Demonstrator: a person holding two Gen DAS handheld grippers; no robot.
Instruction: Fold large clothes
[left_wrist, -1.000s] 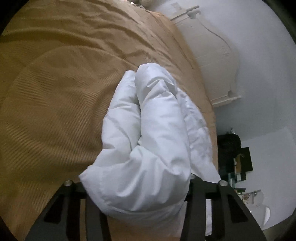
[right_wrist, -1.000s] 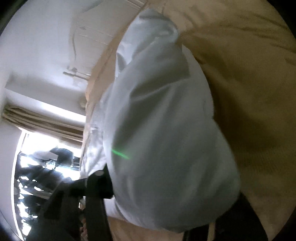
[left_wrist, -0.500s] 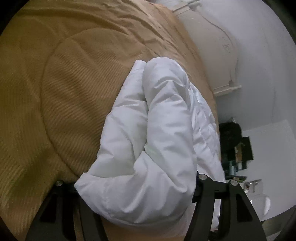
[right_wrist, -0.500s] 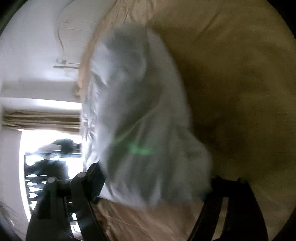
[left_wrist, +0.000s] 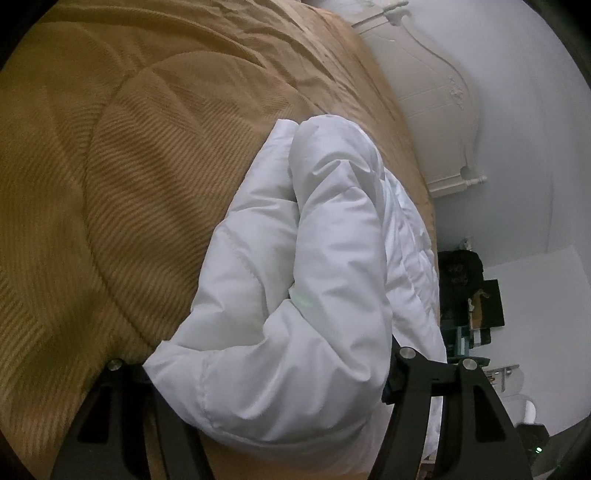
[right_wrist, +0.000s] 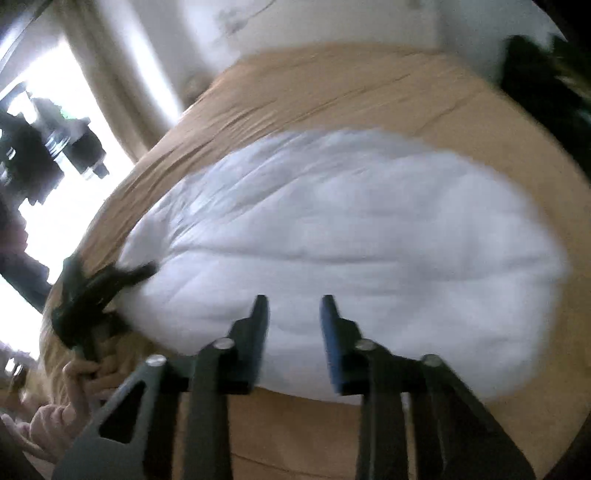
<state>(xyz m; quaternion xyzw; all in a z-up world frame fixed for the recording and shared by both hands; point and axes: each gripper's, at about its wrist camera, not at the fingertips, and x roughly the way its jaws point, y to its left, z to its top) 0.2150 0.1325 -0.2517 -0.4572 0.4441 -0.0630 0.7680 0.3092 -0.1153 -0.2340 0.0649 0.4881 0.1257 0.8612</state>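
My left gripper (left_wrist: 266, 373) sits at the near end of the white puffer jacket (left_wrist: 314, 280) — the folded bulk bulges between its jaws, which stand wide around it, though whether the pads actually press the fabric I cannot tell. The jacket lies folded on the tan bedspread (left_wrist: 110, 166), near the white headboard (left_wrist: 424, 96). My right gripper (right_wrist: 293, 314) hangs above the jacket with nothing between its blue pads (right_wrist: 332, 332) — a narrow gap, jaws having just been closing. From that view, a hand (right_wrist: 79, 373) grips the left gripper's handle.
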